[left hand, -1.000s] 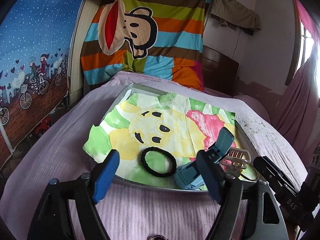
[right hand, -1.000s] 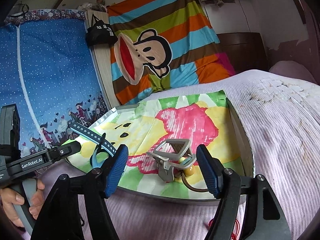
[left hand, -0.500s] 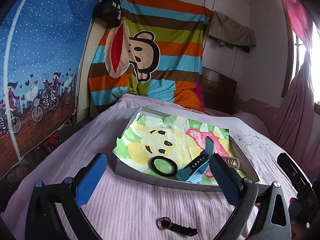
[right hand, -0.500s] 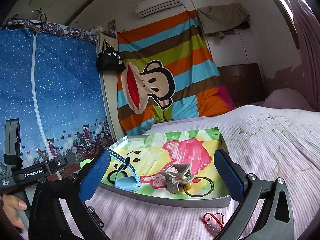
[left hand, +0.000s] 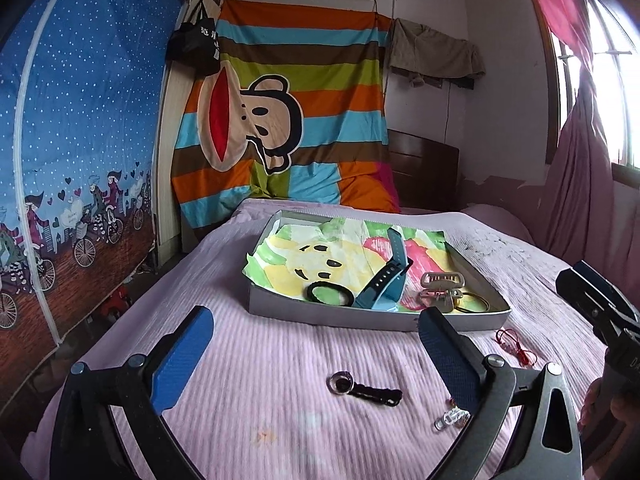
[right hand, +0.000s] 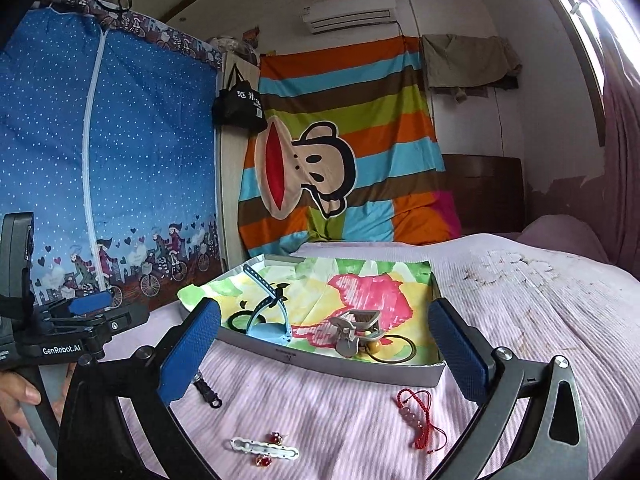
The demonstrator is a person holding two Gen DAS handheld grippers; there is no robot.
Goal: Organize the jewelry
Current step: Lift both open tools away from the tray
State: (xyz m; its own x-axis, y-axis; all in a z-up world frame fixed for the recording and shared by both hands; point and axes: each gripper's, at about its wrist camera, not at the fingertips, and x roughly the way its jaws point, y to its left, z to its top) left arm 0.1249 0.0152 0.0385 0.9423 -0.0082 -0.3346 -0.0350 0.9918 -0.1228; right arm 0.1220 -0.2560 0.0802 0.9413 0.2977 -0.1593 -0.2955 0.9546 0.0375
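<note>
Both our grippers, left [left hand: 316, 344] and right [right hand: 326, 344], have pulled back from the tray [left hand: 332, 312] at frame centre, jaws wide and empty, so reaching for the red bracelet [right hand: 418, 416] at lower right we may snag its thin cord.

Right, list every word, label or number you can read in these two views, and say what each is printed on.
"GenRobot.AI": white print on the body of the left hand-held gripper, seen from the right wrist.
White characters on the black bag hanging by the striped cloth: too blurred to read.
Small dark mark on the tray's front wall: too small to read.
White letters on the right hand-held gripper's body, at the left view's edge: cut off, unreadable.
</note>
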